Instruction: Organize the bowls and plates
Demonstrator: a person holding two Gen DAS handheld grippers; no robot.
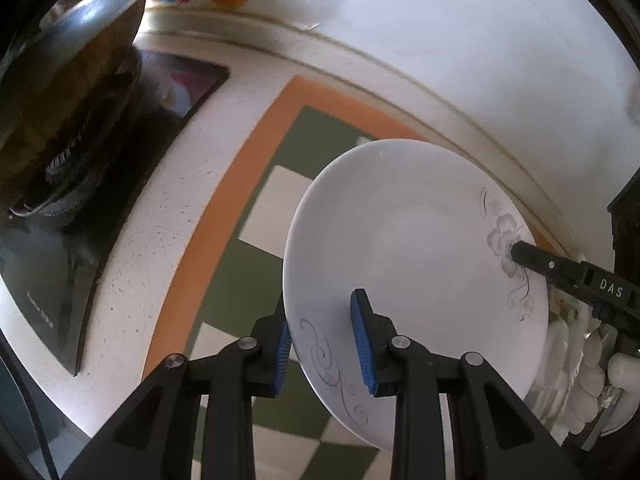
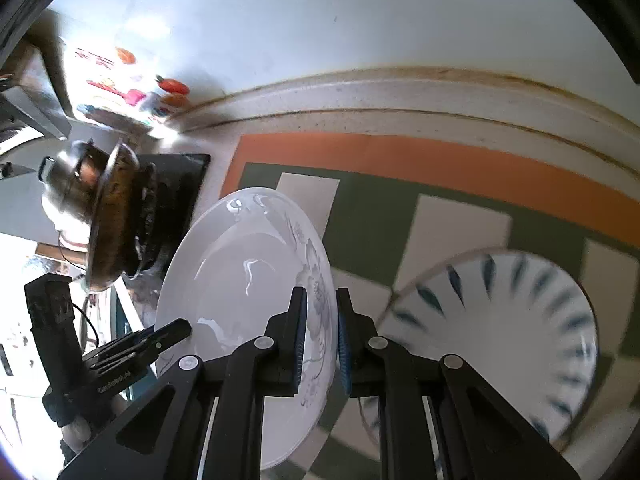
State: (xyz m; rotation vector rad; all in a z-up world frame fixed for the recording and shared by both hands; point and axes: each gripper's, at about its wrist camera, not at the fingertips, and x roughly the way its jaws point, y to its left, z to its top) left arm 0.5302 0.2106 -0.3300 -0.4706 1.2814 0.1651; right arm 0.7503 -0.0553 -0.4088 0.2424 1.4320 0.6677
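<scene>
Checkered mat [image 1: 224, 280]; right gripper [image 1: 516, 254] reads "DAS", seemingly.

White plate [image 1: 412, 248], grey floral pattern

A pale speckled countertop [image 1: 132, 264] runs along a white wall. On it lies a mat [image 2: 400, 184] with an orange border and green and white checks. A bowl [image 2: 520, 320] with dark blue dashes sits on the mat. Beside the mat sits a black stove [image 1: 52, 280].
</scene>
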